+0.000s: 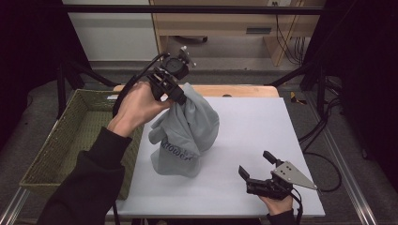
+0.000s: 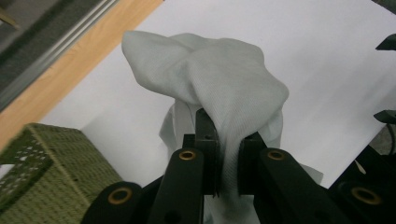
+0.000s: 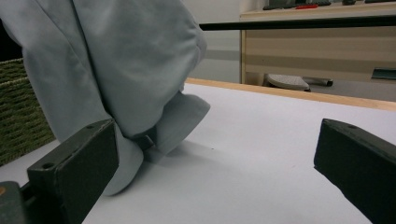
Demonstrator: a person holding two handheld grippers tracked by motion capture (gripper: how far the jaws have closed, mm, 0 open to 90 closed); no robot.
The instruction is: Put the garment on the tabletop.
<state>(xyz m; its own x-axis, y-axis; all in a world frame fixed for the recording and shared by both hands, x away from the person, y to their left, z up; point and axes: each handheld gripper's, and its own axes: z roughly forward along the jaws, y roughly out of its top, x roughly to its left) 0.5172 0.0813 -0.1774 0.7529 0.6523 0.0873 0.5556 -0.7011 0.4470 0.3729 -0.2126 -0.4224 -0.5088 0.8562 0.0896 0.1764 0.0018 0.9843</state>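
A pale grey garment (image 1: 185, 133) with dark lettering hangs in a bunch over the white table top (image 1: 253, 126), its lower part resting on the surface. My left gripper (image 1: 176, 93) holds it up from the top, shut on a fold of the fabric (image 2: 229, 154). The cloth drapes over the jaws in the left gripper view. My right gripper (image 1: 257, 165) rests low near the table's front right, open, jaws wide apart with nothing between them. In the right gripper view the garment (image 3: 121, 65) hangs ahead and to the left.
A green woven basket (image 1: 70, 136) stands at the table's left side, right beside the garment. A wooden strip (image 1: 234, 90) edges the far side of the table. Metal frame rails run along both sides.
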